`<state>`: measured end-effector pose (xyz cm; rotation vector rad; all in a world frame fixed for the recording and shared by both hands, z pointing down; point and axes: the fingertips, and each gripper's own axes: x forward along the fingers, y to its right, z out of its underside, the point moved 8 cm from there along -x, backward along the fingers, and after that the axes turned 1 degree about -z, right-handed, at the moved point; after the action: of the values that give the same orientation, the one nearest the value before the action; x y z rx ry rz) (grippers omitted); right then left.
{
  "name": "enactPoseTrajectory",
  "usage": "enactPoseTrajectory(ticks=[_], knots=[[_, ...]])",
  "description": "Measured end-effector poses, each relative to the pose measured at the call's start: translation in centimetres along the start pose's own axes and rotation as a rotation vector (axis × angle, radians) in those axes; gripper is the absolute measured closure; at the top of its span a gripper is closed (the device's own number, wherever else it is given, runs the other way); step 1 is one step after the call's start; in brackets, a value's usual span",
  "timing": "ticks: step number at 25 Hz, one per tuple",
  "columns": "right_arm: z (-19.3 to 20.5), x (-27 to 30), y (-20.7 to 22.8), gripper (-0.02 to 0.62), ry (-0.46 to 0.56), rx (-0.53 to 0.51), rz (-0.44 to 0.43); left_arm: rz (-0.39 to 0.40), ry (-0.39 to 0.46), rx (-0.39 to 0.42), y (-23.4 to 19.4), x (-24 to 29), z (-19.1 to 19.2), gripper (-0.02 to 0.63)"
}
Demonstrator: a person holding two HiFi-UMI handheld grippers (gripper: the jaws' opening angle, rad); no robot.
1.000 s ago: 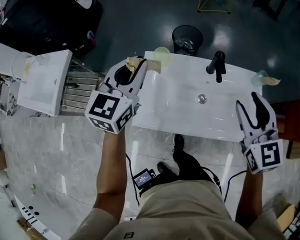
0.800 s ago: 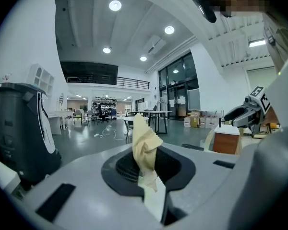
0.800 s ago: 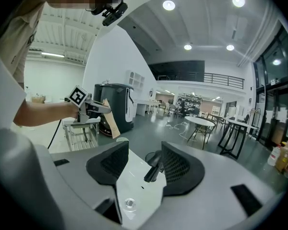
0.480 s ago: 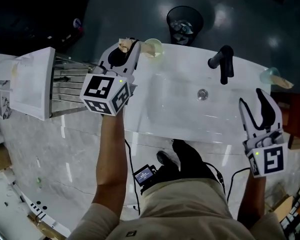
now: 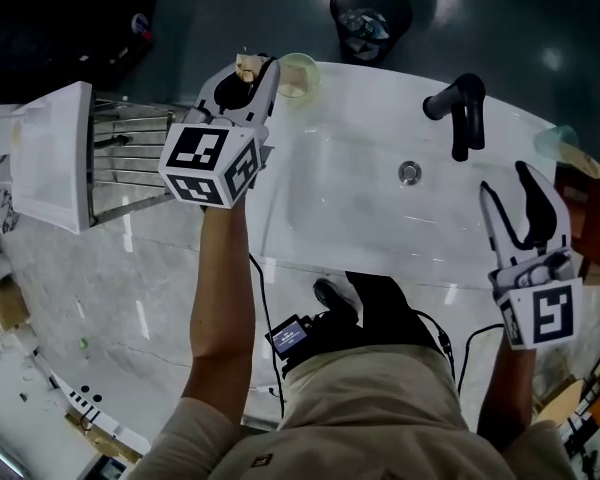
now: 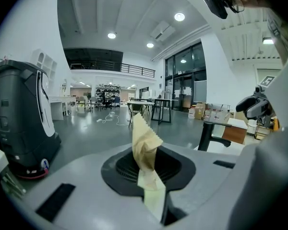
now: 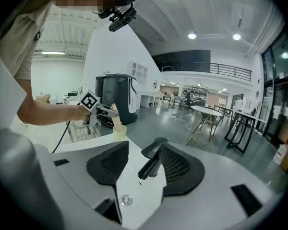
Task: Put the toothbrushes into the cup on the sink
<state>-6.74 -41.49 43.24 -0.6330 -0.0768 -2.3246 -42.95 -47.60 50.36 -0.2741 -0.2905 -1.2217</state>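
Sink (image 5: 350, 198) | left claw (image 5: 248, 68) still clamped on wrapped toothbrush (image 6: 146, 152), beside cup (image 5: 298, 73) | right claw (image 5: 506, 180) apart

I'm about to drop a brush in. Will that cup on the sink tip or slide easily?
Probably light: the cup looks thin and translucent, so a knock may tip it. It stands on the sink's glossy rim near the edge, so it could slide off.

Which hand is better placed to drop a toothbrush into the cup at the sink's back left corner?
Left. The left tongs are shut on a wrapped toothbrush beside the cup; the right tongs are open, empty, at the other end of the sink.
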Motion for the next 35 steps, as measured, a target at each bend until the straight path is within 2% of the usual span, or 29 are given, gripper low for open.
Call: enactPoseTrajectory(ticks=[9,13,25,35], knots=[[0.7,0.8,-0.2,0.38,-0.014,-0.001,-0.017,0.002,-0.027,-0.014,-0.3,0.9,1.8,0.552],[0.7,0.7,-0.3,0.38,-0.017,-0.001,-0.018,0.034,-0.027,-0.034,-0.3,1.0,1.9,0.547],[0.4,0.4,-2.0,0.38,-0.007,-0.014,-0.039,0.067,0.02,-0.029,0.0,-0.7,1.5,0.376],[-1.1,-1.8,-3.8,0.38,0.038,-0.044,-0.052,0.013,0.07,0.029,0.7,-5.7,-1.3,0.367]])
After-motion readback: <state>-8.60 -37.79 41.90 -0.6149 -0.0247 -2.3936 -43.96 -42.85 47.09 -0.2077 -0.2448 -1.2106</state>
